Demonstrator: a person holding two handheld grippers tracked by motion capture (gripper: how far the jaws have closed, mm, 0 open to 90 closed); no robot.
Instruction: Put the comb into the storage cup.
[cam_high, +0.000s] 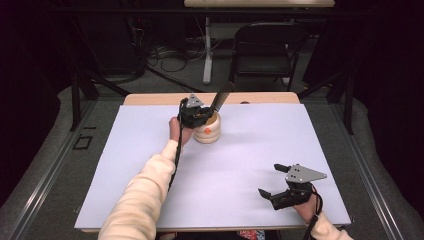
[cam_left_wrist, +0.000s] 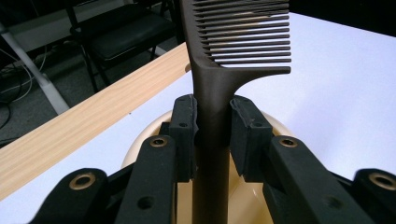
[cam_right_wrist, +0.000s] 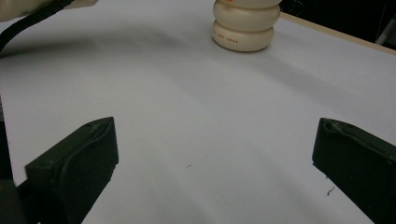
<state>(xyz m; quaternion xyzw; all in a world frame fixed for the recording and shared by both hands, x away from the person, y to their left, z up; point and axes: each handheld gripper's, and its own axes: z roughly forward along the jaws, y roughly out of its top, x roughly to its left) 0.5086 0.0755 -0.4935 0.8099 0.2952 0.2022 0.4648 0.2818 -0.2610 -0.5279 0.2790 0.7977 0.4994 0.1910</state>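
left tool (cam_left_wrist: 212, 135): clamps comb (cam_left_wrist: 219, 79) handle above cup (cam_high: 207, 131) | right tool (cam_high: 274, 181): wide, empty

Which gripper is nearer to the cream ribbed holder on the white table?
Left. The left gripper sits right over the cream ribbed holder, clamped on a dark plastic comb standing in it. The right gripper rests open near the table's front edge, well apart.

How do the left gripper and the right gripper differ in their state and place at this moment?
The left gripper is shut on the dark comb over the cream holder; the right gripper stands open and empty. The left is at the table's far side, the right near its front edge. Both have black jaws.
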